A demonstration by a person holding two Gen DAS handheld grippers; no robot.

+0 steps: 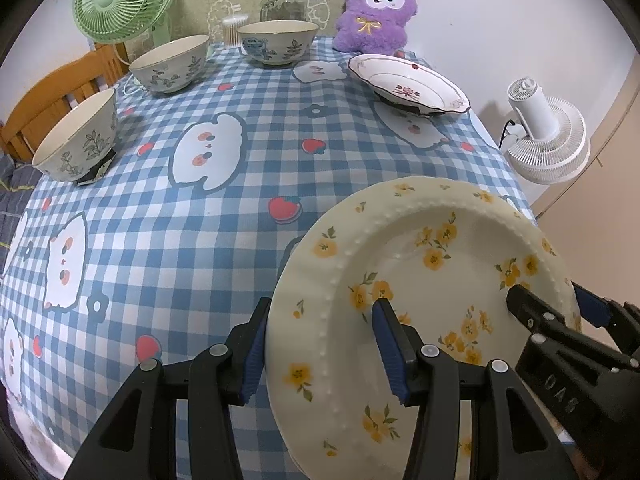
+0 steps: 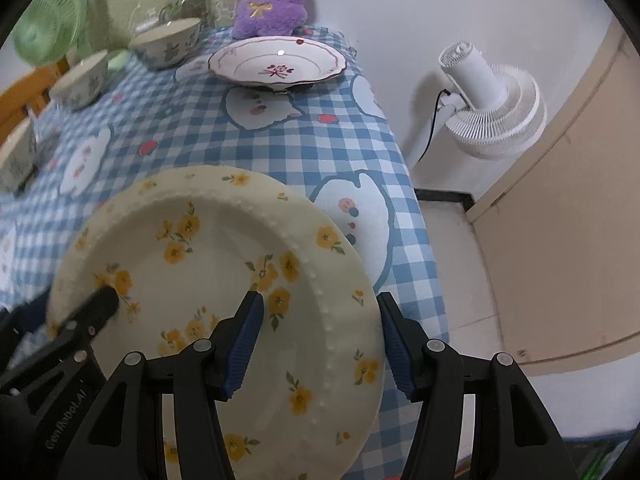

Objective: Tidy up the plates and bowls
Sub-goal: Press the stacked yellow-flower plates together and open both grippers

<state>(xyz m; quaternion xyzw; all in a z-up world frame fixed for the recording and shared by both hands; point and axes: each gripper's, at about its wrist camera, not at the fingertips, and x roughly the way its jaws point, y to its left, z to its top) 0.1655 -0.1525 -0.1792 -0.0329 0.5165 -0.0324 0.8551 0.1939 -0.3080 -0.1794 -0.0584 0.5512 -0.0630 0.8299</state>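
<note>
Both grippers straddling opposite rims of the yellow-flowered plate [image 1: 424,304], raised and tilted above the near table [image 1: 168,216] edge: left gripper [image 1: 320,352] and right gripper [image 2: 324,344] each half-apart, pad contact unclear. Best kept level, carried forward to the red-flowered plate [image 1: 408,84], well ahead. Three bowls [image 1: 276,42] far ahead-left, clear of that path; table edge just alongside.

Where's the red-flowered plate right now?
The red-flowered plate sits at the table's far right corner, just in front of the purple plush toy, right of the nearest bowl.
</note>
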